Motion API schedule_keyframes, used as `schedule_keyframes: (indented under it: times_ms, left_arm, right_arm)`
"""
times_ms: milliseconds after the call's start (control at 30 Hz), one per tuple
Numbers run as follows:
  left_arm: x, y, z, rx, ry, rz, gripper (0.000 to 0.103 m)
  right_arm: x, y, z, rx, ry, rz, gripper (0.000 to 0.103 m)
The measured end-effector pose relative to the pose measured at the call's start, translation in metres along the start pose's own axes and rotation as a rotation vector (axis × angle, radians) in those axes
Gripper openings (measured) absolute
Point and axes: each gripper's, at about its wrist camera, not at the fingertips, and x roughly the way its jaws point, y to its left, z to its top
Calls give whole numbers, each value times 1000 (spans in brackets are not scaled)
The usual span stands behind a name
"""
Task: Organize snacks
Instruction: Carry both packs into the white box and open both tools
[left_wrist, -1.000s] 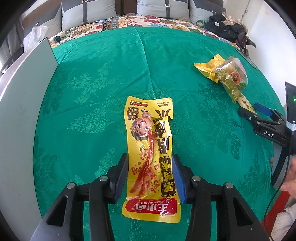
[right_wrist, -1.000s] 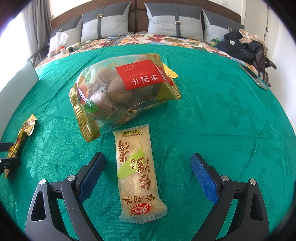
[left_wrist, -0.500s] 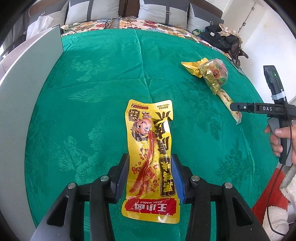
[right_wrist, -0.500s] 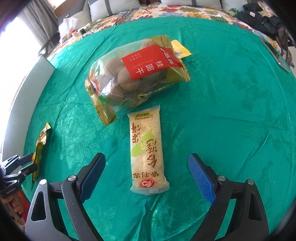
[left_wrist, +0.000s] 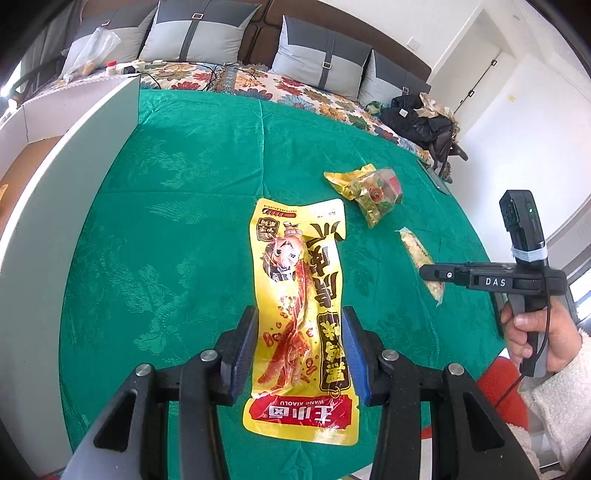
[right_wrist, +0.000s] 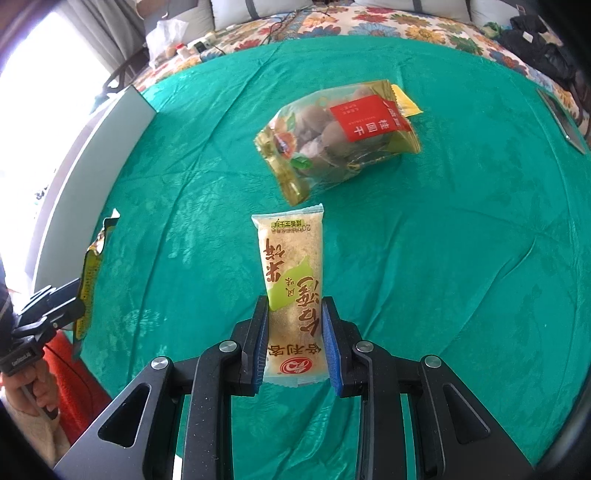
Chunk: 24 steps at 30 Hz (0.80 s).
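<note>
Gripping a long yellow snack packet (left_wrist: 301, 317), the left gripper (left_wrist: 300, 350) holds it above a bed spread with a green cloth (left_wrist: 177, 229). The right gripper (right_wrist: 295, 345) is clenched on a pale rice-cake bar (right_wrist: 291, 291), also lifted over the cloth. Ahead of the bar lies a clear bag of brown dried longans (right_wrist: 336, 136) with a red label, resting partly on a small yellow packet (right_wrist: 404, 103). A white panel (left_wrist: 48, 221) borders the cloth's left edge. Grey pillows (left_wrist: 199, 31) line the headboard, and a black bag (left_wrist: 417, 122) sits at the far right.
</note>
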Motion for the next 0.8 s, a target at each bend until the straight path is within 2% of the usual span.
schedule_keyframes:
  times_ms: [167, 233, 300, 367, 433, 500, 567, 600, 667, 700, 767, 800]
  left_arm:
    - [-55, 17, 10, -87, -93, -77, 44]
    - [-87, 32, 19, -108, -151, -74, 44]
    - [-122, 54, 27, -128, -211, -40, 44]
    - [-154, 80, 33, -147, -259, 23, 44]
    - [-180, 110, 36, -158, -287, 124, 44]
    - [-197, 139, 36, -176, -294, 222, 44]
    - [-206, 167, 32, -181, -280, 319, 50]
    - [-206, 179, 30, -191, -263, 392, 54]
    - [-202, 203, 18, -217, -229, 520, 71]
    - [-200, 211, 12, -231, -215, 556, 72]
    - [-194, 222, 0, -267, -188, 589, 73]
    - [-189, 223, -6, -281, -181, 582, 73]
  right_arm:
    - [-11, 62, 5, -56, -33, 112, 29]
    - [-17, 102, 16, -112, -60, 156, 29]
    - [-21, 147, 31, -161, -84, 224, 29]
    - [-27, 196, 47, -206, -106, 305, 29]
    - [-36, 247, 59, -259, -126, 384, 29]
    - [-38, 295, 71, -307, -135, 444, 29]
    - [-35, 335, 79, -349, -147, 480, 29]
    - [-32, 353, 82, -365, -155, 489, 32]
    - [-23, 375, 87, -378, -168, 472, 51]
    - [-20, 380, 87, -377, -180, 450, 73]
    - [-18, 374, 84, -379, -217, 410, 74]
    - [-15, 365, 84, -380, -222, 396, 73]
